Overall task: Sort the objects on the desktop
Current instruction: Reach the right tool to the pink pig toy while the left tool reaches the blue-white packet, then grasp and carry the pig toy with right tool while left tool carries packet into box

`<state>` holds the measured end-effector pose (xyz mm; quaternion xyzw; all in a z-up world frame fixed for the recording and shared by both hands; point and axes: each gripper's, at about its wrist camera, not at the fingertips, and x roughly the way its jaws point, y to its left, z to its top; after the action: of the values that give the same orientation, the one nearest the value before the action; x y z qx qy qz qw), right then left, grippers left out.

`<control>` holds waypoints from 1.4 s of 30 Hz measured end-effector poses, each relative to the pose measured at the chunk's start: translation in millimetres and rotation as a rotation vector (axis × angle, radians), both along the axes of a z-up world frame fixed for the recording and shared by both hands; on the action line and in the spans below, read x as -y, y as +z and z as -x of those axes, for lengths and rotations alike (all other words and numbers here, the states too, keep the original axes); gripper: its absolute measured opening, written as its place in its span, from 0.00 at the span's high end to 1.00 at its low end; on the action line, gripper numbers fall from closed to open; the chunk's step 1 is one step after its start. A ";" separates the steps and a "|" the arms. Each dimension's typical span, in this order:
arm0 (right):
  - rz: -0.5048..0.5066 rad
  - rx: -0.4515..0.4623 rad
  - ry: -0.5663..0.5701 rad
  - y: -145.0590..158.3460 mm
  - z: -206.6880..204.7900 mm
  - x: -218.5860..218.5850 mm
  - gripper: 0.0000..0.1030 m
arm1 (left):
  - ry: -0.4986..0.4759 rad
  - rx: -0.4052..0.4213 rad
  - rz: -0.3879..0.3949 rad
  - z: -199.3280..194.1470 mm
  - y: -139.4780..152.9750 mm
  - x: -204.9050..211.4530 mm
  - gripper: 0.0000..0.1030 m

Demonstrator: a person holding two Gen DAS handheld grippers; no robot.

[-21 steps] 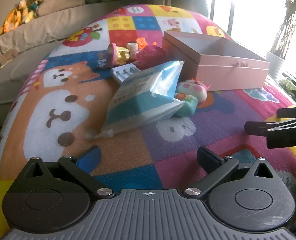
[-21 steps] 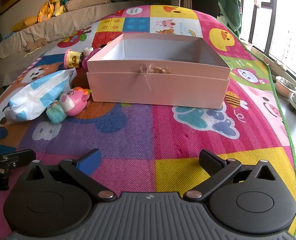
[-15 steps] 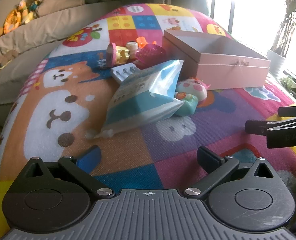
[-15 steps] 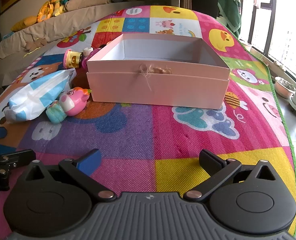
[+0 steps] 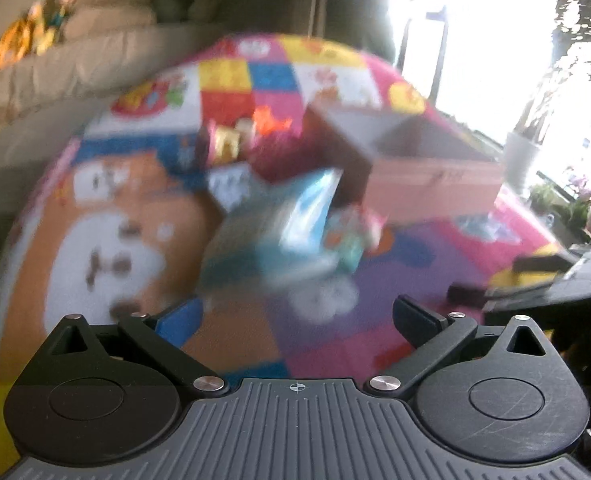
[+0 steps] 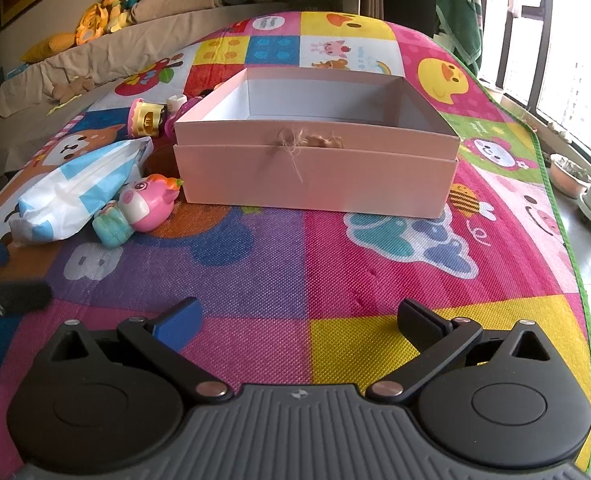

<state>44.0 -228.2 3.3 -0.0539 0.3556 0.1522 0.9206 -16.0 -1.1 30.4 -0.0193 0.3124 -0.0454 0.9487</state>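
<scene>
I kept both claws fully spread, nothing held: left gripper [image 5: 295, 316], right gripper [image 6: 299, 316]. Toy pile at 10 o'clock of pink box [image 6: 315, 168]; wipes pack [image 6: 79, 188] touched pig toy [image 6: 147, 204]. Risk: left view blurred, so grab could misjudge, snag soft pack, drag pig toy.

Ahead of the right gripper [image 6: 297, 316] the play mat [image 6: 279, 272] lies bare up to the front wall of the pink box [image 6: 315, 176], which blocks the middle of the frame; its open top is free from above. Bare mat also runs along the right of the box. At left, a blue-and-white bag [image 6: 75, 188] and a pink toy [image 6: 145, 204] crowd the box's lower left corner, with more toys [image 6: 147, 118] behind. The left gripper [image 6: 3, 296] sits at the left edge. The left wrist view is blurred; bare mat shows before its wide-apart jaws.
</scene>
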 end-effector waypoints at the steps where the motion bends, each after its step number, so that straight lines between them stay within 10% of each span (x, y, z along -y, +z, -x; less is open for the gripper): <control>1: 0.000 0.000 0.000 0.0 0.1 -0.1 0.00 | 0.000 0.022 -0.027 -2.0 5.2 3.0 0.00; 18: -0.025 -0.004 0.180 11.9 1.0 -27.2 0.00 | 0.308 -0.024 -0.336 -19.5 -5.8 -55.2 0.00; 29: -0.031 0.010 0.285 26.0 -34.6 -98.8 0.02 | 0.306 -0.012 -0.149 3.6 16.8 -90.2 0.00; 31: -0.027 -0.011 0.290 22.8 -42.2 -105.3 0.23 | 0.269 -0.008 -0.106 3.6 20.6 -83.5 0.00; 42: -0.038 -0.017 0.282 33.2 -12.5 -52.3 0.33 | 0.165 -0.132 0.000 -48.8 6.6 -27.3 0.00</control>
<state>56.4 -175.8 36.5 -0.0846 0.3494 0.2870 0.8879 32.8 26.2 37.0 -0.0476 0.3716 0.0342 0.9265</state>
